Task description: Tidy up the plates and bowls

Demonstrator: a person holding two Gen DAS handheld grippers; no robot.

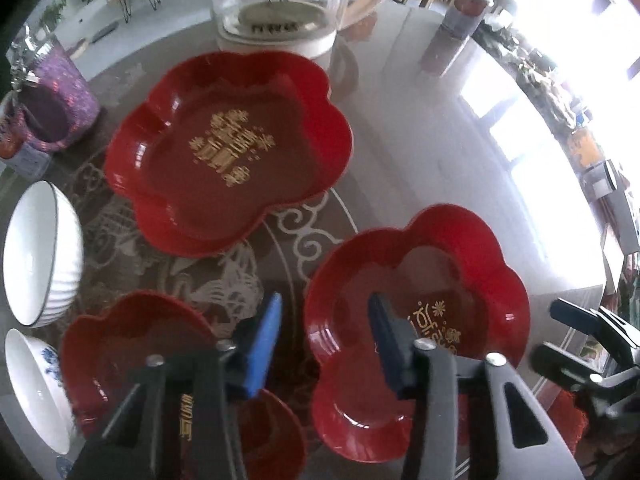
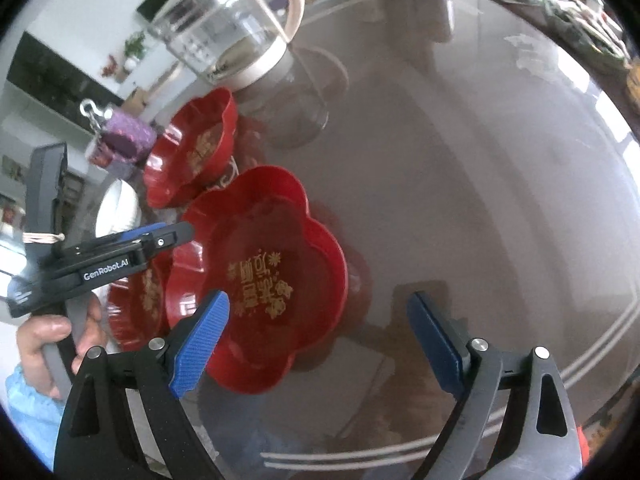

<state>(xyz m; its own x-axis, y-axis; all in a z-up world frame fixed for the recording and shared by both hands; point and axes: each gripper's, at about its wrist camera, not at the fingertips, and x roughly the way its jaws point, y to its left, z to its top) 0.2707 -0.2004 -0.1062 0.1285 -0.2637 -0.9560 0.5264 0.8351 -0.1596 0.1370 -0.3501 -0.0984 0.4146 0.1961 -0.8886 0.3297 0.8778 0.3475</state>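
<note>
Three red flower-shaped plates with gold lettering lie on the glass table. In the left wrist view a large one (image 1: pixel 228 144) is at the back, one (image 1: pixel 416 320) at the right front, one (image 1: pixel 132 356) at the left front. My left gripper (image 1: pixel 324 344) is open over the left rim of the right plate. Two white bowls (image 1: pixel 40 252) (image 1: pixel 36 388) lie tilted at the left edge. In the right wrist view my right gripper (image 2: pixel 320 344) is open and empty above the near plate (image 2: pixel 260 272), beside the left gripper (image 2: pixel 132 244). The back plate (image 2: pixel 192 148) lies behind.
A glass kettle with a cream base (image 1: pixel 280 4) (image 2: pixel 228 28) stands at the back. A purple cup (image 1: pixel 52 100) (image 2: pixel 124 136) stands at the back left. A jar (image 1: pixel 460 24) stands at the back right. The table edge (image 2: pixel 580 368) curves round at the right.
</note>
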